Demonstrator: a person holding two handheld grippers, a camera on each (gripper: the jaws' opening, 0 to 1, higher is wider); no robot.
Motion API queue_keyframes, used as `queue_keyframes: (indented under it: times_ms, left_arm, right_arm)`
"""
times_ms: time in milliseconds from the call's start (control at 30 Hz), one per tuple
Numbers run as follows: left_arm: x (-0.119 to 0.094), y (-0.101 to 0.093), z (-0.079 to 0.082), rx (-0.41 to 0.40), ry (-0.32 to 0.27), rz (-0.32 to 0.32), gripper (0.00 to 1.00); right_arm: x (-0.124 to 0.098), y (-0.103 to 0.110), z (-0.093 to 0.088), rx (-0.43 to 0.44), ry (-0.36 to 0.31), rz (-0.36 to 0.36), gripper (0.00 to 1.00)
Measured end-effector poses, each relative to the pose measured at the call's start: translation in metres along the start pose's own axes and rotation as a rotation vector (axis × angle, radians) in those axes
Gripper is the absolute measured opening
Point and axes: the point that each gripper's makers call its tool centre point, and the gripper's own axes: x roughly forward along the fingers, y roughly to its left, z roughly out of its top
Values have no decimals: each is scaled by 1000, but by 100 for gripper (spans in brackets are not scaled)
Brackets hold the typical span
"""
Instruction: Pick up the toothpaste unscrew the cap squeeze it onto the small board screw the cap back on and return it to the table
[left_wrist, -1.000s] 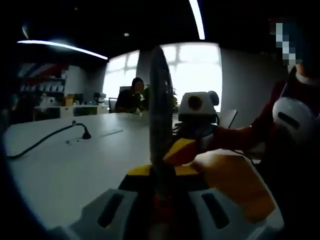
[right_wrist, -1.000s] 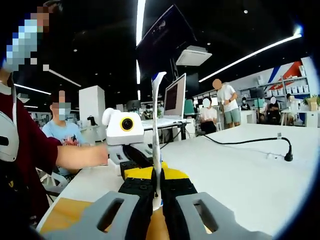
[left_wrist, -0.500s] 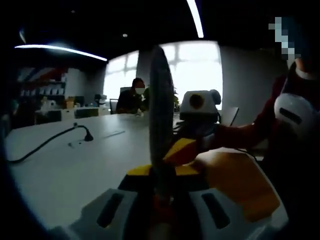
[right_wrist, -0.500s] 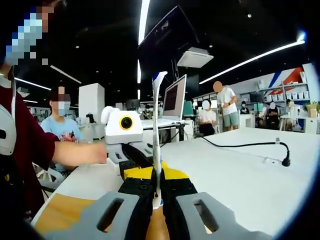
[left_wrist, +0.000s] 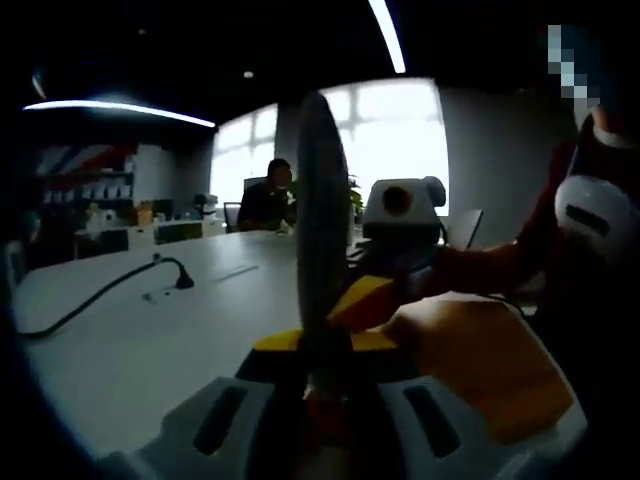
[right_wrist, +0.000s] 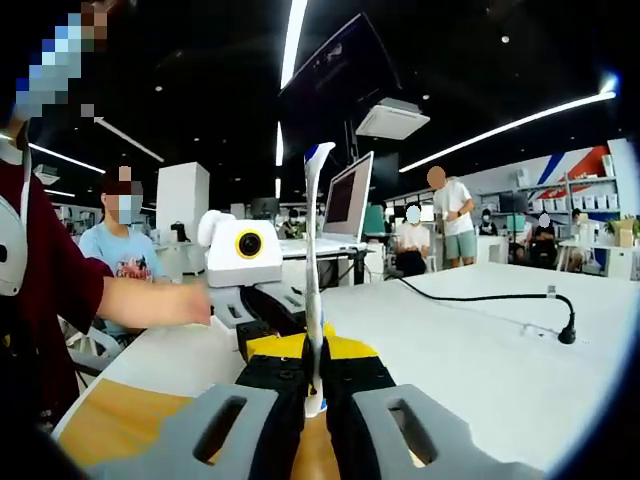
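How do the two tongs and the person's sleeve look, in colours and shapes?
The right tongs have pale grey slotted jaw arms, black inner parts and a yellow block beyond them. The left tongs look alike, though dim. Across from the right one, the left carries a white housing with a yellow ring. The person wears a dark red short sleeve.

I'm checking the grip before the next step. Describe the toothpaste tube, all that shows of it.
The tube stands upright and edge-on, a thin flat strip. In the right gripper view it looks white with a blue tip at the crimped top end; in the left gripper view it is a dark backlit blade. Its lower end sits between the jaws of both the right gripper and the left gripper, which face each other. The cap is hidden. Below lies the wooden board.
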Motion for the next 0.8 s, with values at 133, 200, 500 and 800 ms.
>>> queue_keyframes:
  times_ms: [133, 200, 500, 800]
  left_arm:
    - [1, 3, 0, 30, 15, 16, 13]
    - [1, 5, -1, 40, 21, 26, 14]
    - [3, 13, 15, 116, 10, 78, 15]
    - [2, 0, 43, 190, -17, 90, 17]
  right_arm:
    - [1, -2, 0, -27, 3, -12, 3]
    - [1, -5, 0, -45, 4, -24, 3]
    - [0, -12, 18, -126, -33, -79, 4]
    - [-11, -2, 46, -222, -56, -105, 3]
